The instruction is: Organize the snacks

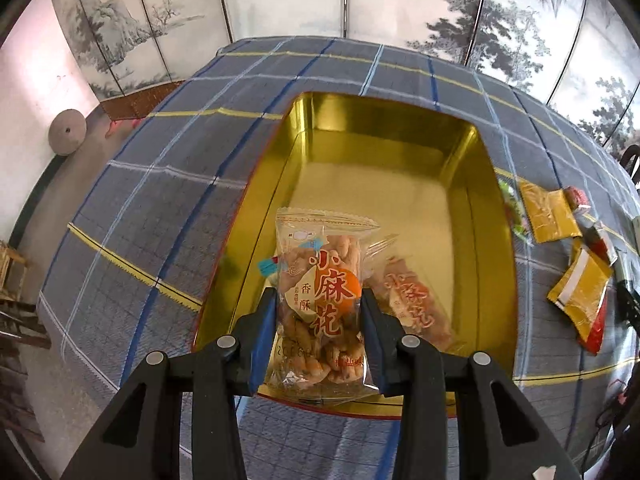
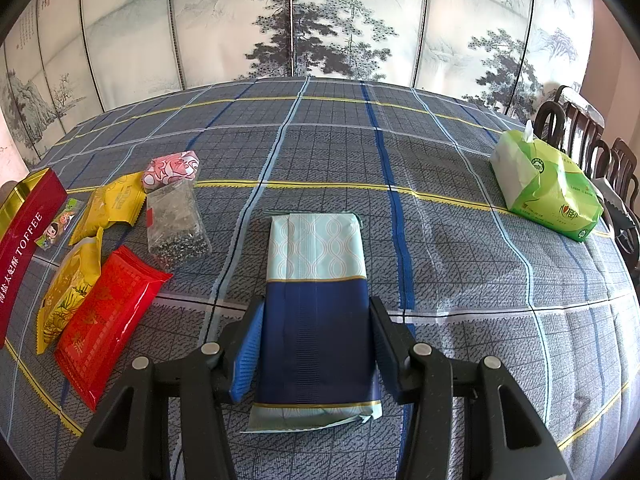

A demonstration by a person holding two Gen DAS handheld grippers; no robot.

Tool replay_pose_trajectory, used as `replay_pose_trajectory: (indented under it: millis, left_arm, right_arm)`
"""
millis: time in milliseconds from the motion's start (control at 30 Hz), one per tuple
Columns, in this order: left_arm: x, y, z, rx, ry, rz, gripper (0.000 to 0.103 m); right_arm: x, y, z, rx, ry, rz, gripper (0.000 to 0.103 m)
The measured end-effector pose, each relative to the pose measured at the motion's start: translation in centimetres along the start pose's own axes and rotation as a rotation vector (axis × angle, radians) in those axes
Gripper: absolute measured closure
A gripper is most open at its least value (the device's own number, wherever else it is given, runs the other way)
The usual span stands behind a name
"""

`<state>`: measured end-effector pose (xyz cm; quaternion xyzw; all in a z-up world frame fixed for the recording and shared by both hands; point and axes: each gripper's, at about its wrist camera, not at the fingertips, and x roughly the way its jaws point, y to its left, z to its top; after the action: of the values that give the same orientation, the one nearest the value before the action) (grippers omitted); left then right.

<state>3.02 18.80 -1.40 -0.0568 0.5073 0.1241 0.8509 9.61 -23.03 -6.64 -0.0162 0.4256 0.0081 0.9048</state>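
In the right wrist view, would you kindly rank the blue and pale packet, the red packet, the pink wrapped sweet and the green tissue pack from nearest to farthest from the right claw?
1. Blue and pale packet: between the right claw fingers.
2. Red packet: close by, left.
3. Pink wrapped sweet: farther back, left.
4. Green tissue pack: far right, near the table edge; not clearly farther than the sweet.

Left tongs [image 1: 319, 312]: matte black plastic frame, two angled arms with triangular cut-outs, four round silver pivot screws across the linkage. Finger pads blue, ribbed on the inner face. Right tongs [image 2: 316, 320]: same black build, same four silver screws, same triangular cut-outs; the blue ribbed pad shows plainly on its left finger [image 2: 246, 354].
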Motion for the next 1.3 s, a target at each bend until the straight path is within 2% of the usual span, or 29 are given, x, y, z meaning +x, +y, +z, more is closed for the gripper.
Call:
replay_pose_trajectory:
  millis: [233,867,1033,1300]
  left_arm:
    - [0.6,0.3,-0.2,0.024,0.002,0.027,0.067]
    - [1.4,0.9,-0.8,0.019,0.03,0.012,0.064]
    - [1.0,0.9,-0.9,0.017,0.019,0.005,0.054]
    - [-0.3,1.1,-0.8,0.007,-0.011,-0.01,0.046]
  right_arm:
    - [0.0,0.0,0.0,0.0,0.0,0.0,0.052]
    - [0.0,0.0,0.0,-0.001,0.0,-0.001,0.052]
    - [0.0,0.0,0.0,-0.001,0.0,-0.001,0.052]
    - [-0.1,0.1,0.0,0.001,-0.001,-0.002,0.052]
